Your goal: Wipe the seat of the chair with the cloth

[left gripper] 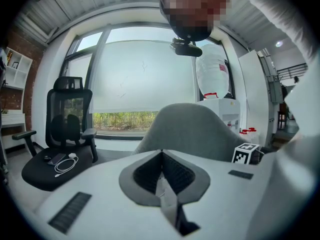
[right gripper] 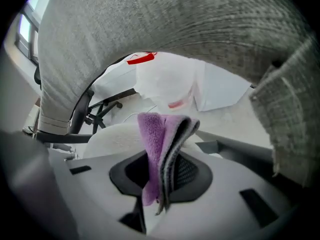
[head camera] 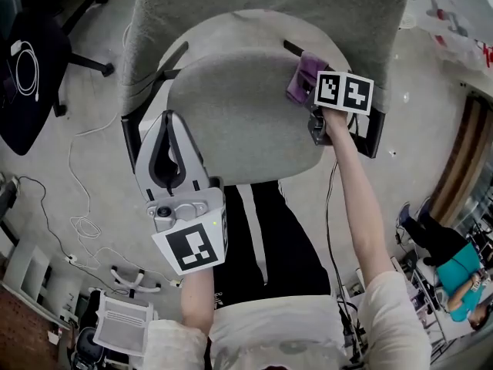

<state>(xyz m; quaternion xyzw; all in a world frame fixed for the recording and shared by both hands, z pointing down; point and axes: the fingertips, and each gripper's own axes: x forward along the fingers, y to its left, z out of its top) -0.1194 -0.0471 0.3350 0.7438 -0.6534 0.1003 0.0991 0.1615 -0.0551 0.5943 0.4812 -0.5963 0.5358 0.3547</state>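
Our left gripper (head camera: 167, 126) hangs nearest, jaws pressed together on nothing, above the front left edge of the grey chair seat (head camera: 239, 106). Our right gripper (head camera: 306, 91) pinches the folded purple cloth (right gripper: 159, 139) at the seat's rear right, near the backrest (head camera: 262, 6). Most of the seat lies leftward and toward us from those jaws.

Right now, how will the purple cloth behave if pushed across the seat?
Probably floppy: the purple cloth folds and sags in the right tongs. Likely light, being thin. Its fuzzy pile may drag on the fabric seat and bunch.
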